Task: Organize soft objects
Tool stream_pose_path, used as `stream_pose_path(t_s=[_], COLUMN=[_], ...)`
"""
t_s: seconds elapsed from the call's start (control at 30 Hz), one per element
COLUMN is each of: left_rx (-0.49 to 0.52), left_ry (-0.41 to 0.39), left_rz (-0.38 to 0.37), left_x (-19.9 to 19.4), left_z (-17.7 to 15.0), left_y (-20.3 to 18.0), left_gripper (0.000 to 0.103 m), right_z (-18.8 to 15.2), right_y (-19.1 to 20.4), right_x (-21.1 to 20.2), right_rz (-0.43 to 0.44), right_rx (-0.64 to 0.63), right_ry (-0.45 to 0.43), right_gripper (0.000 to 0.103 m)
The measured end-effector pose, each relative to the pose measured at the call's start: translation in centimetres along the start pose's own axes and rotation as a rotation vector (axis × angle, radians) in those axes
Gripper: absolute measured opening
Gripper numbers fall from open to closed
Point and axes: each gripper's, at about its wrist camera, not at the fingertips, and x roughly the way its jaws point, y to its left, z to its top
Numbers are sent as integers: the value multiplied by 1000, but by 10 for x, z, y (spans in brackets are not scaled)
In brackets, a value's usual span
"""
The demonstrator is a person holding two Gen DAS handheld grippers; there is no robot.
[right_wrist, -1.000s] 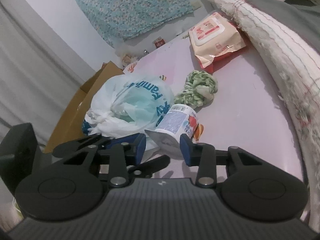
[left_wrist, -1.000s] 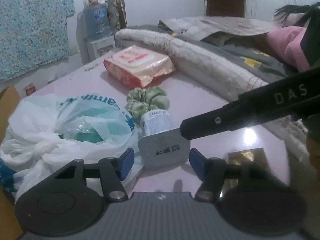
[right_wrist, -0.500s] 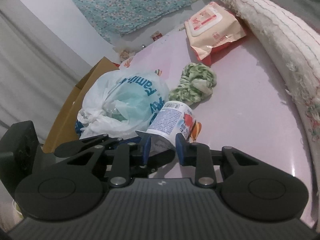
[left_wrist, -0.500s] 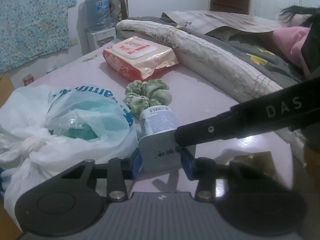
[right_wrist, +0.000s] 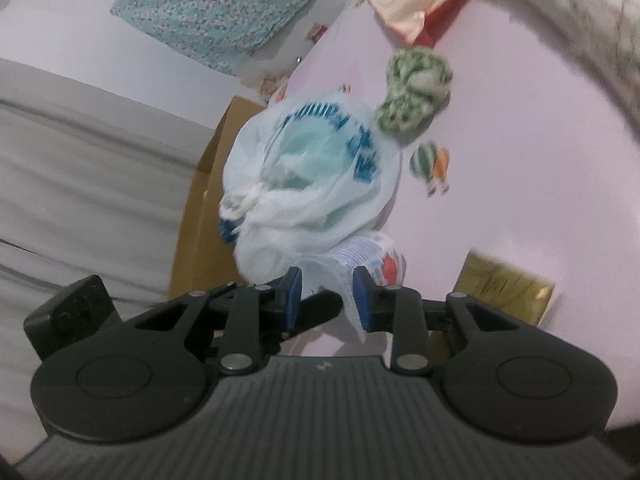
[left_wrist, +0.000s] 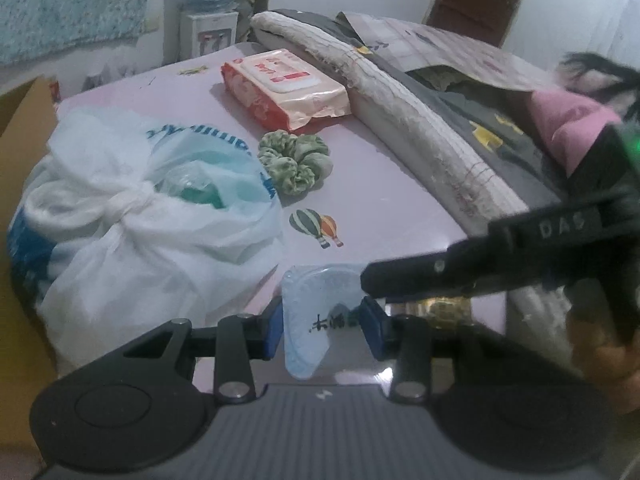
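A small soft pouch with a flat crimped end and a printed label hangs above the pink table. My left gripper is shut on that flat end. In the right wrist view the pouch sits between the blue pads of my right gripper, whose jaws are opening slightly while still touching it. A green scrunchie lies past a balloon sticker. A pack of wet wipes lies further back. A knotted white plastic bag bulges at the left.
A rolled white blanket and dark bedding run along the table's right side. A gold packet lies near the front right. A cardboard box stands beyond the table's left edge. A hand holds the right gripper's handle at the far right.
The left gripper closed on the pouch's flat end and lifted it off the table, uncovering the balloon sticker. The right gripper rolled and stayed on the pouch.
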Motion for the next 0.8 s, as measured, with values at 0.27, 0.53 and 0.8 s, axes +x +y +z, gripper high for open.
stream_pose_path(t_s=[0.27, 0.53, 0.8], left_rx=[-81, -1, 63], left_ry=[20, 42, 77], left_rz=[-46, -18, 21], left_x=[5, 12, 24], left_z=[2, 7, 13], left_y=[18, 3, -7], left_gripper=[48, 73, 77], right_z=[4, 3, 5], right_y=[-7, -10, -21], right_x=[8, 8, 6], right_rz=[24, 84, 123], right_rx=[103, 122, 140], right_ry=[-12, -20, -29], right_gripper=[32, 49, 64])
